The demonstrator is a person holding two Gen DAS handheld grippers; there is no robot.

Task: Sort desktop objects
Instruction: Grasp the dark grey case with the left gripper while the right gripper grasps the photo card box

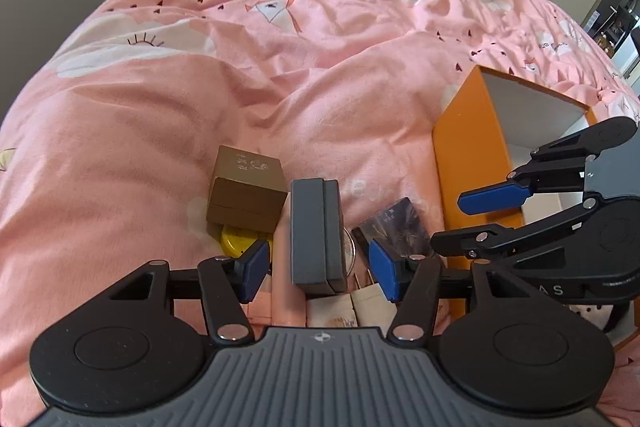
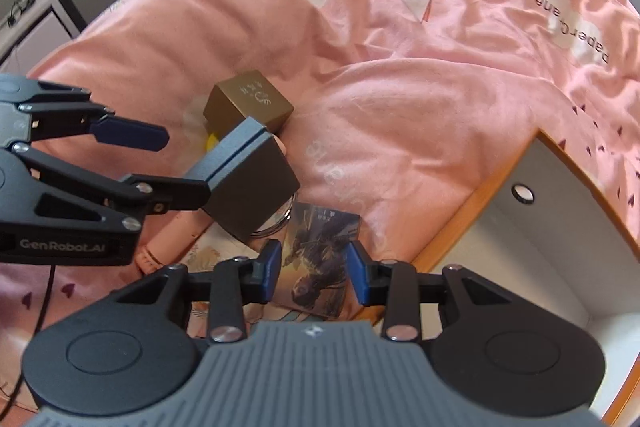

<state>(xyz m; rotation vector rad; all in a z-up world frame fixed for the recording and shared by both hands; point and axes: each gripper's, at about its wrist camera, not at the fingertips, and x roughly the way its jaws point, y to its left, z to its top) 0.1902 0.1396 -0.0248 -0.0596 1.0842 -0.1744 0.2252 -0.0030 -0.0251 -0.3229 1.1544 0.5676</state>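
Objects for sorting lay in a small heap on a bed covered by a pink quilt (image 1: pixel 280 75), just left of an orange-walled box (image 1: pixel 460 155) with a white inside. A grey case (image 1: pixel 316 239) stood on edge in the middle of the heap. Behind it and to its left sat a gold box (image 1: pixel 248 187), with a yellow disc (image 1: pixel 240 241) partly under its near side. To the right of the grey case lay a picture card (image 2: pixel 316 259), flat on the quilt and close to the orange box's wall. A clear round thing showed between case and card, too hidden to name.

The left gripper (image 1: pixel 318 273) pointed steeply down over the grey case. Its fingers (image 1: pixel 254 269) stood wide on either side of the case, with gaps visible in the left wrist view, so nothing was gripped. In the right wrist view one of its fingers lay along the case's side; whether it touched cannot be told.

The right gripper (image 2: pixel 316 267) hung over the picture card, near the box's edge. Its fingers (image 2: pixel 358 273) were set at a middling width, one to each side of the card, and they appeared to be above it rather than pressing on it. In the left wrist view the same gripper reached in from the right, in front of the orange box, with nothing between its blue pads (image 1: pixel 494 197).
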